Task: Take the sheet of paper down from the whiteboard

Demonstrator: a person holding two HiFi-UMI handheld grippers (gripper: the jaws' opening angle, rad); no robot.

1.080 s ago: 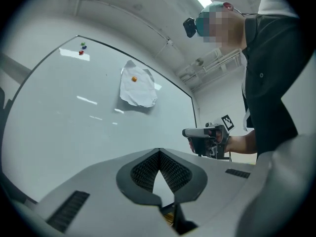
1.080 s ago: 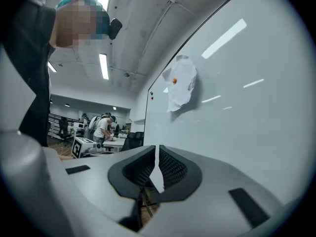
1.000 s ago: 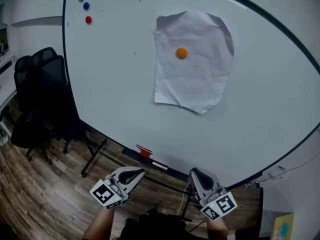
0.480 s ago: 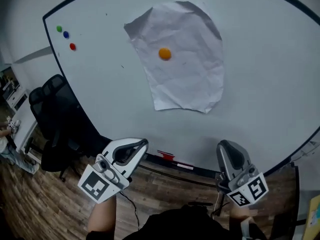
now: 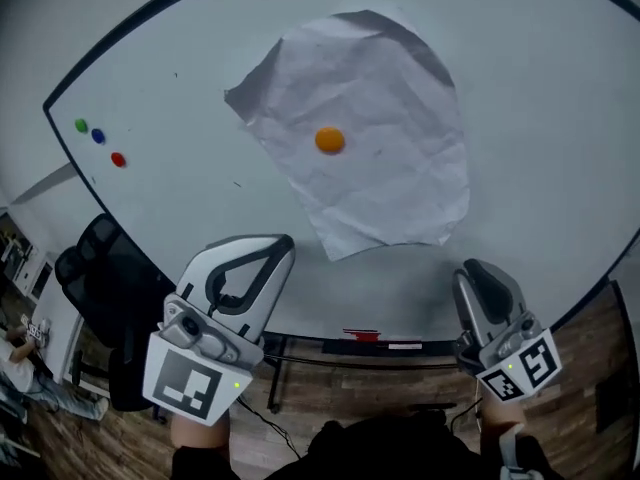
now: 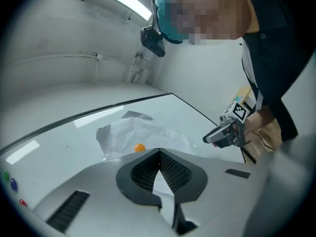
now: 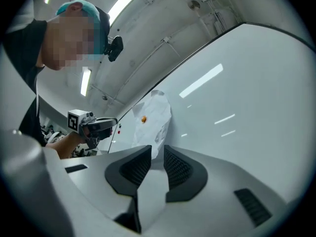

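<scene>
A crumpled white sheet of paper (image 5: 370, 148) hangs on the whiteboard (image 5: 540, 118), pinned by an orange magnet (image 5: 330, 140). My left gripper (image 5: 283, 243) is shut and empty, with its tip just below the sheet's lower left edge and apart from it. In the left gripper view the sheet (image 6: 123, 132) and the magnet (image 6: 139, 147) lie beyond the closed jaws (image 6: 159, 152). My right gripper (image 5: 478, 268) is below the sheet's lower right corner. Its jaws are opening with nothing between them. The right gripper view shows a gap between the pads (image 7: 158, 149) and the sheet (image 7: 159, 117) ahead.
Green (image 5: 81, 125), blue (image 5: 98, 136) and red (image 5: 118, 159) magnets sit on the board's left part. A marker ledge with a red item (image 5: 362, 336) runs under the board. Black office chairs (image 5: 100, 278) stand on the wooden floor at the left.
Both grippers have risen toward the board, the left one farther and rolled over. The head view has come closer, so the sheet looks larger.
</scene>
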